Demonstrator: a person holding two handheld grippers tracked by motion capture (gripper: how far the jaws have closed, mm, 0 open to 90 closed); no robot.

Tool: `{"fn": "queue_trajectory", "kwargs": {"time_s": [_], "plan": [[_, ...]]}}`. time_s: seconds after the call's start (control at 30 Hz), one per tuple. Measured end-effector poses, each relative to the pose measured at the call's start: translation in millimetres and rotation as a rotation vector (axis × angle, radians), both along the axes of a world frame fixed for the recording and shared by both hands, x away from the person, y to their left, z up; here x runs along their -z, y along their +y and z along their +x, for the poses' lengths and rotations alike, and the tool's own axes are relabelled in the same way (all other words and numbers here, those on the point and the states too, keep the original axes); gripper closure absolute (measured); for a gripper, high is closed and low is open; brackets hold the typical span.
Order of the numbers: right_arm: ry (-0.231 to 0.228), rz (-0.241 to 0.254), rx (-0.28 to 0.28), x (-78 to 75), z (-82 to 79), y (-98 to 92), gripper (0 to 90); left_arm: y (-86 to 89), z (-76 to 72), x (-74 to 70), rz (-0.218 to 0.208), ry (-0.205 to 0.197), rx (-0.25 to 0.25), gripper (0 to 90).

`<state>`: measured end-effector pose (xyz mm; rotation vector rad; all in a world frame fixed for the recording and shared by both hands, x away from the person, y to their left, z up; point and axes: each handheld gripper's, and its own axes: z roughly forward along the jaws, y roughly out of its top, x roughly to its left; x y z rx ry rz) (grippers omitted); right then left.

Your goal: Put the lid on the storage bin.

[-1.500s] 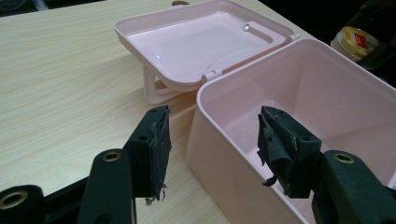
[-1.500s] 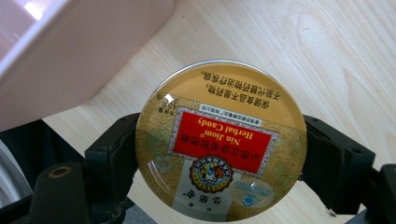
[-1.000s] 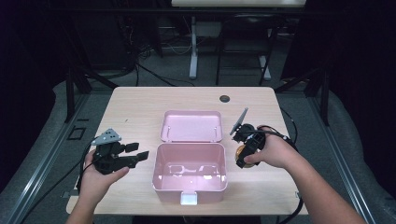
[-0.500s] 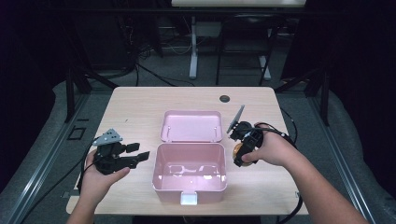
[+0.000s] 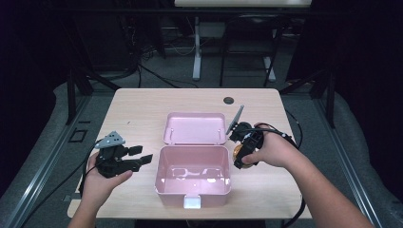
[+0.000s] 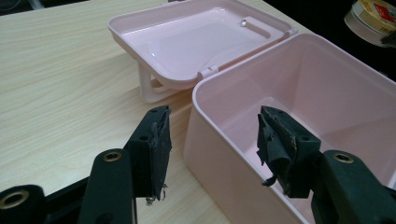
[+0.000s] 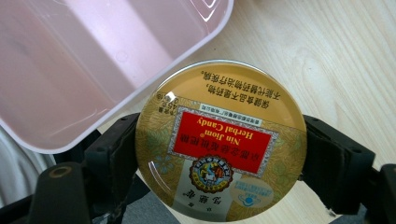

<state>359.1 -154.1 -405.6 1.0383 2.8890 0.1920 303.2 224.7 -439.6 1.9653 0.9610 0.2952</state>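
A pink plastic box (image 5: 194, 176) stands open near the table's front edge, its lid (image 5: 195, 128) folded back flat behind it. My right gripper (image 5: 240, 156) hangs just right of the box rim, shut on a round gold candy tin (image 7: 220, 140) with a red label; the tin (image 5: 236, 155) sits level with the box's right wall. My left gripper (image 5: 142, 159) is open just left of the box. In the left gripper view its jaws straddle the near corner of the box (image 6: 299, 93), one fingertip (image 6: 154, 140) outside and the other over the inside.
The box stands on a light wooden table (image 5: 142, 109) with a dark round cable hole (image 5: 228, 100) at the back. Cables trail from both grippers off the table's sides. Dark floor, table legs and stands lie beyond the far edge.
My right gripper has shifted slightly left and toward the box with the tin. The left gripper has barely moved.
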Motion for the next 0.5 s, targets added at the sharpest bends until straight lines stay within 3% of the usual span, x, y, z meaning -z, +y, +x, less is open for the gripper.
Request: {"fn": "queue_trajectory", "kwargs": {"time_s": [0.5], "plan": [[0.009, -0.014, -0.040, -5.1, -1.6, 16.5, 19.7, 0.0, 0.4, 0.8, -0.005, -0.002, -0.004, 44.3]]}}
